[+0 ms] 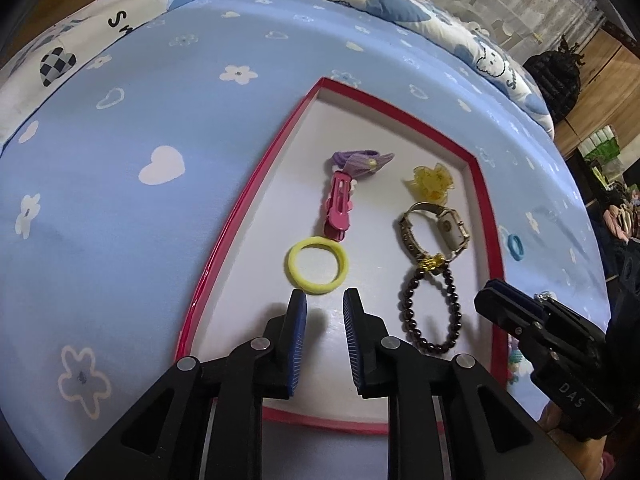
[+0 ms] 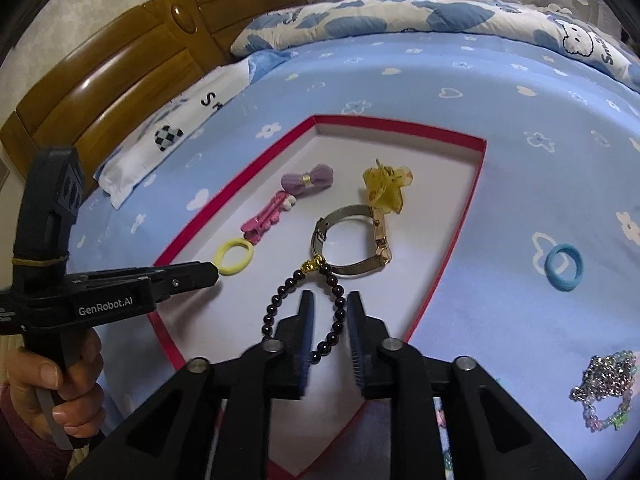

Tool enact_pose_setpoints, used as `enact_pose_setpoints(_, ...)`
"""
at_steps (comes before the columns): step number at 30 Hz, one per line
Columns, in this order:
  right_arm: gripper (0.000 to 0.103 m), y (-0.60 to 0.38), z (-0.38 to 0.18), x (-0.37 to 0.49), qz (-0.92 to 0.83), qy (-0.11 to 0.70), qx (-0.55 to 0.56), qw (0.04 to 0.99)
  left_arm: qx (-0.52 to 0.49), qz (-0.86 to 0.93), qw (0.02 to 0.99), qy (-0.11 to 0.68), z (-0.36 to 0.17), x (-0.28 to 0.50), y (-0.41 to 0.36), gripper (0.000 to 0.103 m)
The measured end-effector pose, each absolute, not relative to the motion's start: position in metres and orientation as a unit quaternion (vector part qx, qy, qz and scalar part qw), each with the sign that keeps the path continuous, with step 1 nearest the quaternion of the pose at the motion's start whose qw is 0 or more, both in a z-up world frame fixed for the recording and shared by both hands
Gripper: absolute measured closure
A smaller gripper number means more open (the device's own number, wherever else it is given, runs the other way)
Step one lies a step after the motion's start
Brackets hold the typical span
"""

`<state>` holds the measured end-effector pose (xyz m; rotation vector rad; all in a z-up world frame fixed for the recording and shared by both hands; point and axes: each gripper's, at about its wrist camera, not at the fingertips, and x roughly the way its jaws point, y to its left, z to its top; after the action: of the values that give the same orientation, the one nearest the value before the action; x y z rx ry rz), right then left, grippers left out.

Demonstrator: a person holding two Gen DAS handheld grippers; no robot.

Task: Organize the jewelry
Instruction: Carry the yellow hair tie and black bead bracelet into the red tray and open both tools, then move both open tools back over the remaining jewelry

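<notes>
A red-rimmed box [image 1: 240, 208] [image 2: 460, 240] with a white floor lies on the blue bedsheet. In it lie a yellow hair tie [image 1: 317, 266] [image 2: 234, 257], a pink clip [image 1: 339, 210] [image 2: 266, 216], a purple bow [image 1: 362, 162] [image 2: 307, 179], a yellow flower clip [image 1: 430, 182] [image 2: 386, 188], a gold watch [image 1: 434, 230] [image 2: 352, 242] and a dark bead bracelet [image 1: 434, 308] [image 2: 304, 296]. My left gripper [image 1: 325, 306] [image 2: 214, 270] is open and empty just short of the hair tie. My right gripper [image 2: 331, 308] [image 1: 486, 292] is open, its jaws either side of the bracelet's right strand.
On the sheet right of the box lie a blue hair tie [image 2: 564, 266] [image 1: 515, 246] and a tangle of silver chain and pastel beads [image 2: 606, 384]. A pillow [image 2: 160, 140] and wooden headboard [image 2: 100, 88] are at the left, a folded quilt [image 2: 400, 20] at the back.
</notes>
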<state>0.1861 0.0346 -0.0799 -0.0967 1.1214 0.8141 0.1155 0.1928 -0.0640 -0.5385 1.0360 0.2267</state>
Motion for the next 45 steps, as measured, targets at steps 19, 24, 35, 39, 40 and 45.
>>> enact_pose_setpoints(19,0.058,-0.094,-0.02,0.172,0.291,0.455,0.037,0.841,-0.26,0.063,0.869,0.415,-0.017,0.065,0.145,0.048)
enact_pose_setpoints(24,0.055,-0.136,-0.018,0.171,0.249,0.453,0.054,0.855,-0.243,0.04,0.873,0.421,-0.011,0.069,0.127,0.047)
enact_pose_setpoints(35,0.053,-0.197,-0.025,0.162,0.191,0.453,0.079,0.867,-0.184,-0.009,0.876,0.447,-0.011,0.09,0.076,0.045)
enact_pose_setpoints(39,0.053,-0.21,-0.031,0.159,0.182,0.456,0.082,0.867,-0.167,-0.025,0.873,0.457,-0.014,0.098,0.06,0.045)
enact_pose_setpoints(40,0.053,-0.212,-0.032,0.158,0.181,0.457,0.082,0.867,-0.163,-0.028,0.873,0.458,-0.014,0.099,0.055,0.045)
enact_pose_setpoints(45,0.053,-0.215,-0.037,0.158,0.182,0.461,0.082,0.865,-0.142,-0.042,0.871,0.469,-0.017,0.109,0.035,0.045)
